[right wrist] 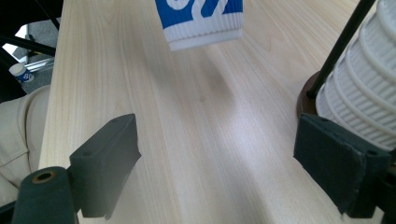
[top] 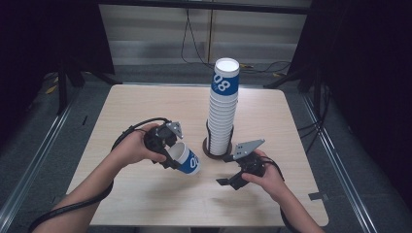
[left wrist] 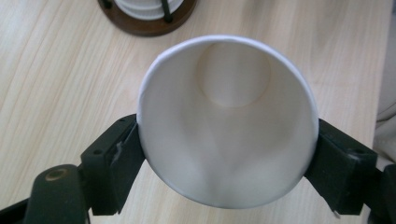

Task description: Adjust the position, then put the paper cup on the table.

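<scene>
left gripper point(top: 171, 156): clamped on blue-and-white paper cup point(top: 186, 158), left of cup stack point(top: 222, 109) | right gripper point(top: 232, 170): jaws spread, nothing between, near stack's base

Cup stack point(right wrist: 364, 88) and its holder base point(left wrist: 147, 21) cropped by frame edges

One loose paper cup point(top: 187, 159), one tall stack of paper cups point(top: 223, 109) on one round wooden holder point(top: 209, 150), two handheld grippers, one wooden worktop point(top: 145, 102).
</scene>
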`<state>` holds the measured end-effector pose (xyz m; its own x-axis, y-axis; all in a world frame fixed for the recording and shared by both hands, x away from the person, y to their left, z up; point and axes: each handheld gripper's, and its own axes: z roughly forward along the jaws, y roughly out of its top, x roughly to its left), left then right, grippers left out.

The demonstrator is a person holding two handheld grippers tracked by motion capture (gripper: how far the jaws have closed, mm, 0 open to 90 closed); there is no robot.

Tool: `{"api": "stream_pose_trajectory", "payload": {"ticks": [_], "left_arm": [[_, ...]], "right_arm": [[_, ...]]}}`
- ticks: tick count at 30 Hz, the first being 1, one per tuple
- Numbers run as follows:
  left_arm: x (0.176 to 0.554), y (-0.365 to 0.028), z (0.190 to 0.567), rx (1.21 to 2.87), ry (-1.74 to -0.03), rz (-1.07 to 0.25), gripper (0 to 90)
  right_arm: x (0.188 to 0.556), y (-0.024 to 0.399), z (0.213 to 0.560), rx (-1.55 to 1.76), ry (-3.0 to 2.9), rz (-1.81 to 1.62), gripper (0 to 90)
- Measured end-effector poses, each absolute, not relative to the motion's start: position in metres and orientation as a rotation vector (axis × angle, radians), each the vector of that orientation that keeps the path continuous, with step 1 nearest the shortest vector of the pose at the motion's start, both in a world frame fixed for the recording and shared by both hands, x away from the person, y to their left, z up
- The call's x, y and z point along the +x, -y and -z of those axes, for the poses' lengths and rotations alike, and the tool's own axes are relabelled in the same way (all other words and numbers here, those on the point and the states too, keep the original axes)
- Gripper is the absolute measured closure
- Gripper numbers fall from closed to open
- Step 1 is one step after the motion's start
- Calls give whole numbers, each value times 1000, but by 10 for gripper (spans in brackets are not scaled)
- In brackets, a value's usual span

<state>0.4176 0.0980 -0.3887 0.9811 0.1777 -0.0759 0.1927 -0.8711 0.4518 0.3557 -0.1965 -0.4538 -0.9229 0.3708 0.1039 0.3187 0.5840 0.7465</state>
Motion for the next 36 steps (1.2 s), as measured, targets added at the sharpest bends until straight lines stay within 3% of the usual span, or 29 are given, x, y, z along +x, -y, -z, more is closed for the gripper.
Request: {"api": "stream_pose_trajectory", "payload": {"ticks": [11, 27, 36], "left_arm": [[416, -99, 390, 2751, -284, -3, 188], [415, -91, 399, 2838, -261, 35, 186], [411, -81, 404, 2860, -216, -27, 172]], "right_arm": [[352, 202, 458, 612, -2735, -1276, 133], [349, 207, 468, 635, -2733, -1277, 134], [349, 208, 471, 637, -2735, -1275, 134]]}}
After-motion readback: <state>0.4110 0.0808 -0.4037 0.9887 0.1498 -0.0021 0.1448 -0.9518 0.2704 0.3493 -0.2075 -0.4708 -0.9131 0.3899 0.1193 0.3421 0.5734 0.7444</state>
